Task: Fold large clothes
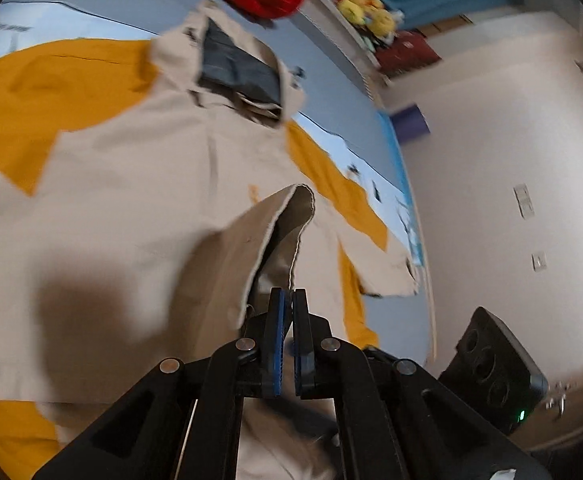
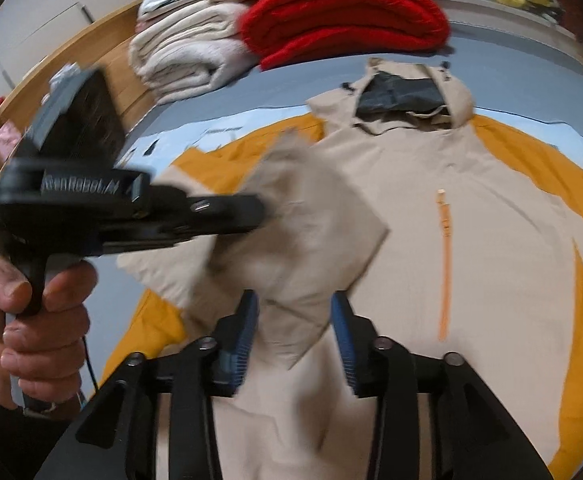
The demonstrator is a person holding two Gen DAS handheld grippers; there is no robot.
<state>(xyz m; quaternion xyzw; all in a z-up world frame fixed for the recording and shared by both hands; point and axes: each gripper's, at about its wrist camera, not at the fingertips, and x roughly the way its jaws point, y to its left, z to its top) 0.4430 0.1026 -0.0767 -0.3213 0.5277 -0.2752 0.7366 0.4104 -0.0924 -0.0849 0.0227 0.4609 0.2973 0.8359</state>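
Your beige-and-mustard hooded jacket [image 2: 471,208] lies front-up w/ its orange chest zip showing, spread across the middle of the light-blue bed sheet [image 2: 531,80], hood toward the far edge. Left to right: your hand [image 2: 31,320] grips the left gripper [image 1: 287,304], which is clamped shut on the beige sleeve cuff [image 1: 287,216] and holds it up over the jacket's chest. Next, the right gripper [image 2: 295,340] stands part open, jaws either side of a fold of beige fabric; the pads don't look to be pressing, so nothing is really held there. Risks, as I judge them: the cuff is pinched only at its edge, so a quick pull could slip it out & drop the sleeve crooked. If you close the right tongs now you may catch two layers & drag the body off square. The frames are blurred, so go slower. At the far-left corner a folded cream knit [image 2: 187,60] and folded red knit [image 2: 343,16] are stacked; a wide swing could knock them. Containers: none visible, so no contents to report.
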